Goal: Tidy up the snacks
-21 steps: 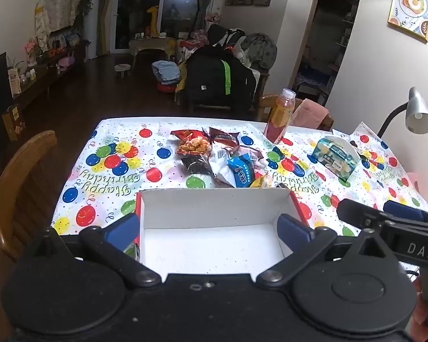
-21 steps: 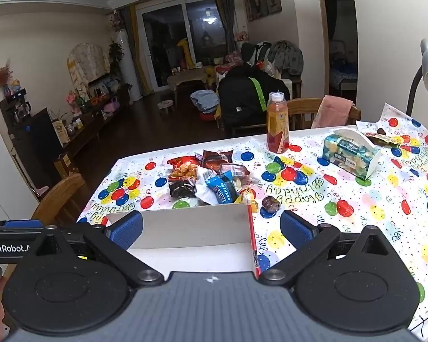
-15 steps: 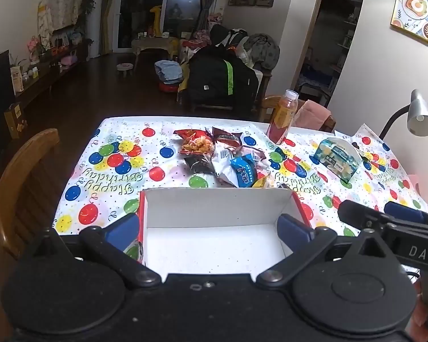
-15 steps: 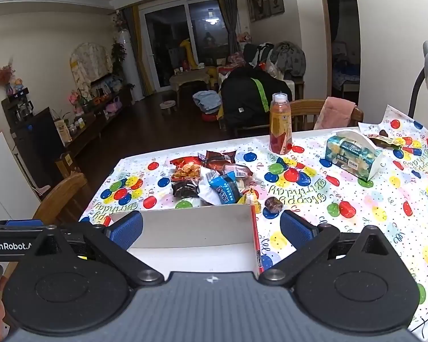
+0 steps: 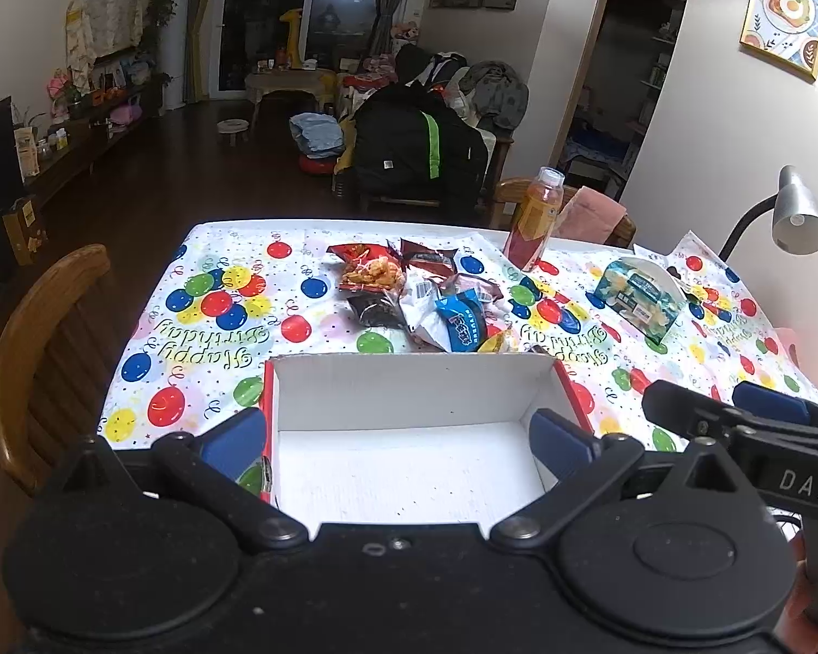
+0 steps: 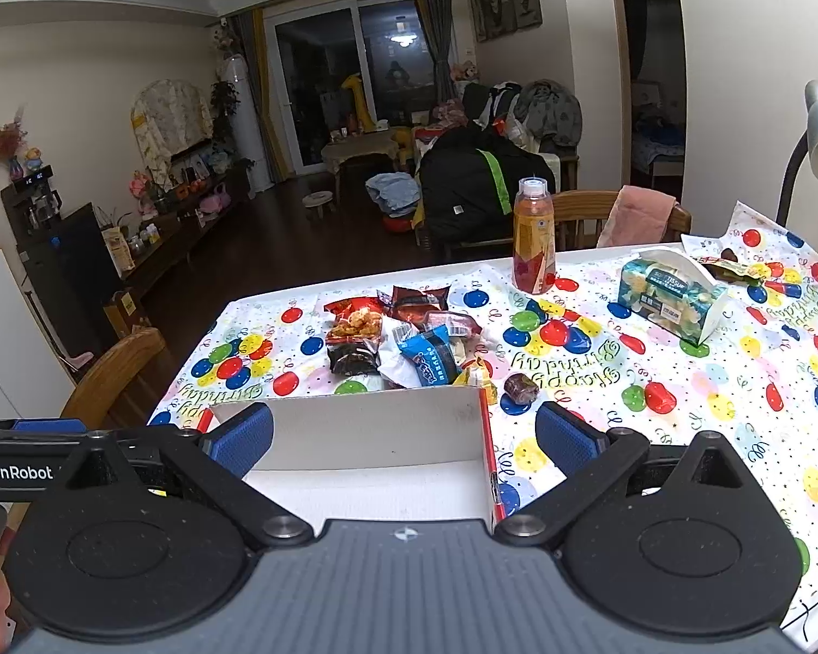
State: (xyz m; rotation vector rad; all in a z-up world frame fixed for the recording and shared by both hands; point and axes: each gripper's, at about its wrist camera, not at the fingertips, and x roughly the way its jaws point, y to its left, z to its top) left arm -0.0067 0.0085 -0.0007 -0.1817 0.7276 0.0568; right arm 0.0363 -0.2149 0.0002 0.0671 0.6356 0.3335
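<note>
Presently, nothing is sorted yet.
Box: white cardboard box [image 5: 409, 436] sits empty at the near table edge, open top up, likely set close so snacks drop in with a short carry.
Snack pile [image 5: 414, 294]: heaped just beyond the box's far wall, none inside.
Left gripper [image 5: 398, 444]: jaws spread wide, holding nothing, hovering over the box.
Right gripper [image 6: 403, 438]: likewise spread and empty, beside the left.
Bottle [image 6: 534, 237], tissue pack [image 6: 671, 294]: farther back, apart from the pile.
</note>
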